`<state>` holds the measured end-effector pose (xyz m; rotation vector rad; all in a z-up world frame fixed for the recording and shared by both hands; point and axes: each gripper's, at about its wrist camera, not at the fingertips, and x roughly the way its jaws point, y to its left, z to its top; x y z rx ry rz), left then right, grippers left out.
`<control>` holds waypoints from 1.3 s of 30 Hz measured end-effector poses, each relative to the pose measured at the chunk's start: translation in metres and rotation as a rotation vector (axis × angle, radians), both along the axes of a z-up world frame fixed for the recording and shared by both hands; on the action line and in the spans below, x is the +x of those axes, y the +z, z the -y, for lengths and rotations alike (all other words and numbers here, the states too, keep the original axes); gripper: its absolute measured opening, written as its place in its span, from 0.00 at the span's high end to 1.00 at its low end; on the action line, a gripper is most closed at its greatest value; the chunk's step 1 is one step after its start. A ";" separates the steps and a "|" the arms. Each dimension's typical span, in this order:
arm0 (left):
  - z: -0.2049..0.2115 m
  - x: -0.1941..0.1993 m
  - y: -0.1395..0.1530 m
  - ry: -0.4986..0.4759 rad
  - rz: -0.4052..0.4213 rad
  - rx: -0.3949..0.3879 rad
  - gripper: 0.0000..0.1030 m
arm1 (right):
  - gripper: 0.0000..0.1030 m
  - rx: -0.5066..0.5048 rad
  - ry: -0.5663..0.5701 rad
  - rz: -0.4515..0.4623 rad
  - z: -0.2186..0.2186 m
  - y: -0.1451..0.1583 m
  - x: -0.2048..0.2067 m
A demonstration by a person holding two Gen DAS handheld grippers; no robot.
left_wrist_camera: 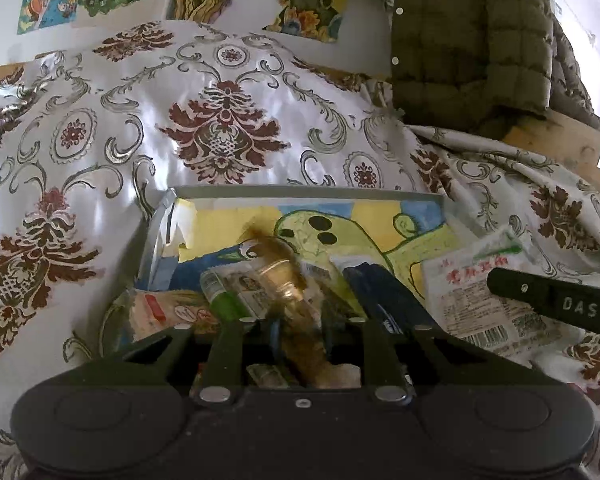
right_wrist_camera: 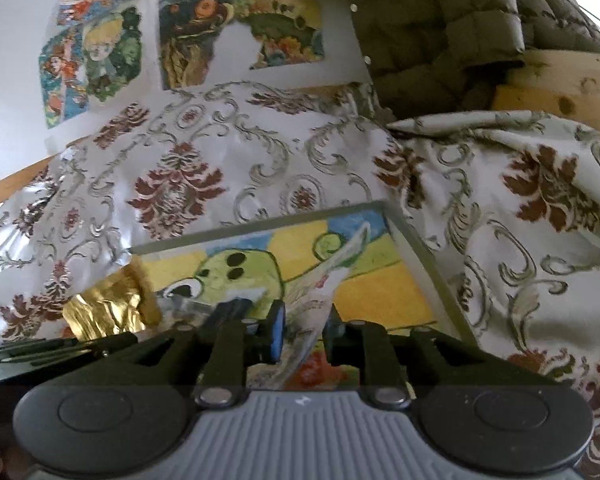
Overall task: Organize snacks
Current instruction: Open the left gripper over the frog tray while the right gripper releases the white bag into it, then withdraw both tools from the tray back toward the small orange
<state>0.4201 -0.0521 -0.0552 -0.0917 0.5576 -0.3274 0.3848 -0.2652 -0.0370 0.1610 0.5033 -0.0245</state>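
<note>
A white cloth point(left_wrist_camera: 228, 92) with dark red floral medallions and grey scrolls drapes the whole surface, and a quilted olive jacket point(left_wrist_camera: 468, 40) hangs over its far right side below torn picture posters point(right_wrist_camera: 100, 52) on the wall. On the cloth sits a shallow tray point(left_wrist_camera: 300, 192) whose floor bears a painted green creature on yellow and blue. Several snack packets lie in its near half: a dark blue packet point(left_wrist_camera: 380, 292), a green-and-white packet point(left_wrist_camera: 228, 292) and a pale one with a red label point(left_wrist_camera: 160, 308). The left gripper point(left_wrist_camera: 300, 332) holds a crinkled gold packet point(left_wrist_camera: 284, 280) between its fingers over the tray, though blur hides whether the pads press it. The right gripper point(right_wrist_camera: 302, 336) has a white printed packet point(right_wrist_camera: 324, 280) between its blue-padded fingers above the tray; its grip is equally unclear.
</note>
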 end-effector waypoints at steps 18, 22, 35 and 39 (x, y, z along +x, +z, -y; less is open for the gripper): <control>0.021 -0.043 0.044 0.027 0.109 0.105 0.03 | 0.09 -0.064 -0.112 0.054 0.019 0.029 -0.031; 0.016 -0.062 0.063 0.063 0.144 0.123 0.01 | 0.00 -0.035 -0.099 0.095 0.023 0.043 -0.049; 0.009 -0.139 0.100 0.073 0.141 0.154 0.01 | 0.00 -0.037 -0.081 0.124 0.024 0.067 -0.144; 0.010 -0.162 0.098 0.064 0.094 0.123 0.01 | 0.00 -0.044 -0.091 0.130 0.031 0.071 -0.176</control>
